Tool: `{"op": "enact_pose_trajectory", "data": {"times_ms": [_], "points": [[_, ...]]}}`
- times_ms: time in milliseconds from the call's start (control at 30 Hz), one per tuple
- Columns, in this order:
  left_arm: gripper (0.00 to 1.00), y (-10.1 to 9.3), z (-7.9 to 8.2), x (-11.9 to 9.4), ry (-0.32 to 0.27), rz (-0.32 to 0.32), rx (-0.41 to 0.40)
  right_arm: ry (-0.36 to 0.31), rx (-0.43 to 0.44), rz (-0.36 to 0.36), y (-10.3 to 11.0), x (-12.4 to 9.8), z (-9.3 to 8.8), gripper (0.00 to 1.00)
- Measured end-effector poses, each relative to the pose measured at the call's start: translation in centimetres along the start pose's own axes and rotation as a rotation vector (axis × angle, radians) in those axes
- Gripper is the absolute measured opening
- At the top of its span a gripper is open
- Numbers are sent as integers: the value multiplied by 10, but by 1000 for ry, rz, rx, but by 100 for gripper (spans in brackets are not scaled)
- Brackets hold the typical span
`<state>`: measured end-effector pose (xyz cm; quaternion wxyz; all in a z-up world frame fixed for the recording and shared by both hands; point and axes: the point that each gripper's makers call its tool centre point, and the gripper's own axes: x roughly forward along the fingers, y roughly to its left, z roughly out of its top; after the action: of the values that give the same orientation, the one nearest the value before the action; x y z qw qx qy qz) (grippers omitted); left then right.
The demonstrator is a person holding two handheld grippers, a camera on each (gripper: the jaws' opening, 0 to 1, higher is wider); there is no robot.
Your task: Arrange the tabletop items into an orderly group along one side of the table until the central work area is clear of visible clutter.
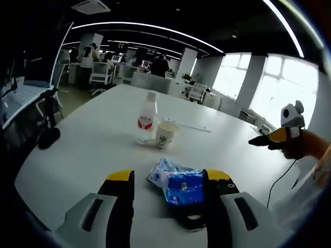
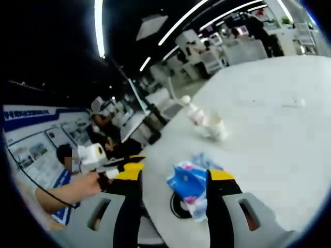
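On the white table [image 1: 93, 155] stand a clear bottle with a red label [image 1: 147, 116] and a paper cup [image 1: 165, 133], close together. Nearer me, a blue snack packet [image 1: 176, 183] lies partly on a black round object [image 1: 194, 222]. My left gripper [image 1: 168, 178] is open, and the packet lies ahead between its jaws, untouched. The right gripper [image 1: 282, 135] hovers off to the right in a hand. In the right gripper view, the right gripper [image 2: 176, 175] is open, with the packet [image 2: 191, 188] ahead against its right jaw. The bottle [image 2: 194, 114] and cup [image 2: 216, 128] are farther off. The left gripper [image 2: 118, 173] is at the left.
A thin pale strip [image 1: 191, 125] lies on the table behind the cup. A black stand [image 1: 47, 137] sits at the table's left edge. A cable [image 1: 282, 178] hangs from the right gripper. Desks, chairs and people fill the office behind.
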<state>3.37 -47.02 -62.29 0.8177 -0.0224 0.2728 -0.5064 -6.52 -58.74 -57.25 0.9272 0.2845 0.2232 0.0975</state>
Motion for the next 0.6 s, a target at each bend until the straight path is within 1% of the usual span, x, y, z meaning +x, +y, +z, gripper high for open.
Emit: {"op": "enact_pose_trajectory", "data": {"times_ms": [67, 100, 133, 200, 267, 333, 400, 433, 500, 533, 600], "points": [[52, 0, -1, 4, 5, -5, -2, 24, -38, 17, 7, 9, -1, 48], [52, 1, -1, 5, 8, -6, -2, 36, -47, 14, 8, 12, -4, 48], [52, 1, -2, 7, 13, -7, -3, 40, -47, 13, 8, 13, -6, 48], [52, 1, -5, 10, 21, -9, 0, 51, -44, 5, 6, 14, -14, 48], [52, 0, -8, 13, 31, -12, 3, 58, -18, -18, 0, 10, -27, 48], [51, 0, -13, 16, 40, -17, -11, 71, 3, -48, -8, 4, -41, 48], [51, -1, -18, 18, 53, -23, -21, 82, 22, -78, -19, -3, -53, 48], [51, -2, -20, 19, 57, -24, -20, 92, 45, -101, -27, -9, -59, 47], [50, -2, -25, 21, 69, -23, -21, 91, 67, -132, -40, -17, -64, 47], [49, -1, -28, 22, 76, -21, -24, 92, 70, -138, -42, -19, -65, 47], [46, 1, -36, 24, 97, -10, -55, 96, 97, -170, -53, -27, -70, 47]]}}
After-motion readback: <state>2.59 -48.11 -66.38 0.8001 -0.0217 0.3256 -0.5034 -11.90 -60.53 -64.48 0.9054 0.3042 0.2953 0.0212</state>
